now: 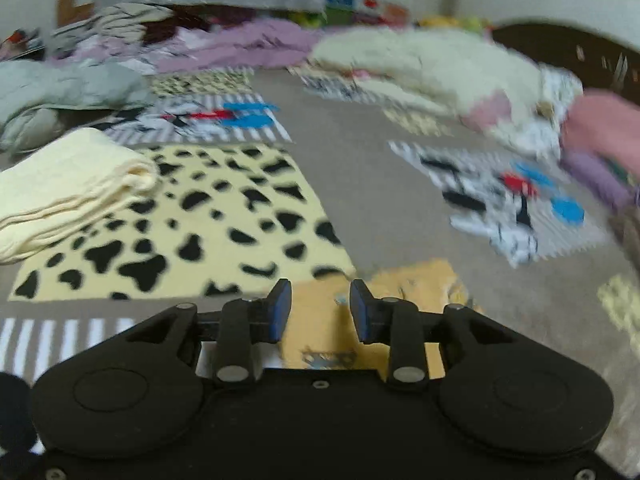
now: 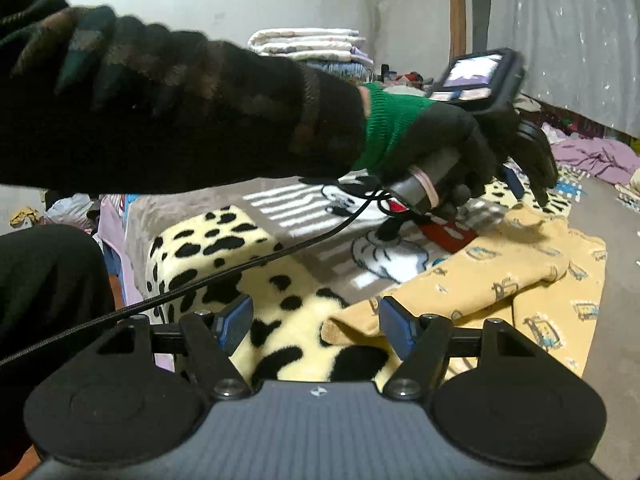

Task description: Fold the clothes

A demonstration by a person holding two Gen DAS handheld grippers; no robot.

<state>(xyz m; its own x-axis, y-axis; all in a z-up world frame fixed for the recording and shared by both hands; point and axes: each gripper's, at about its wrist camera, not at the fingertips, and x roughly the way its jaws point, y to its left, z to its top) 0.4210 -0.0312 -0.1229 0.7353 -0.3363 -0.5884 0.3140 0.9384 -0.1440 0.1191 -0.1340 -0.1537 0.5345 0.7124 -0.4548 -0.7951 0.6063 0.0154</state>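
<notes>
Yellow garment (image 2: pixel 520 280), soft fleece with small printed pictures, lies rumpled on the bed's plush patchwork blanket (image 1: pixel 224 216). A folded cream towel (image 1: pixel 68 188) rests farther left. Left gripper (image 1: pixel 320 312) and right gripper (image 2: pixel 316 326) both spread, blue-padded, holding nothing.

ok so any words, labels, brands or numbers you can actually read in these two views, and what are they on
No legible text in either view.
Yellow garment: small printed pictures, any lettering too small to read.
Camera screen on the left gripper: shows an image only, blurred.
Right gripper body: a small pale logo mark, no letters.
Colourful boxes at the back of the left wrist view: print too blurred to read.
Blanket: cartoon and spot patterns, no words.
</notes>
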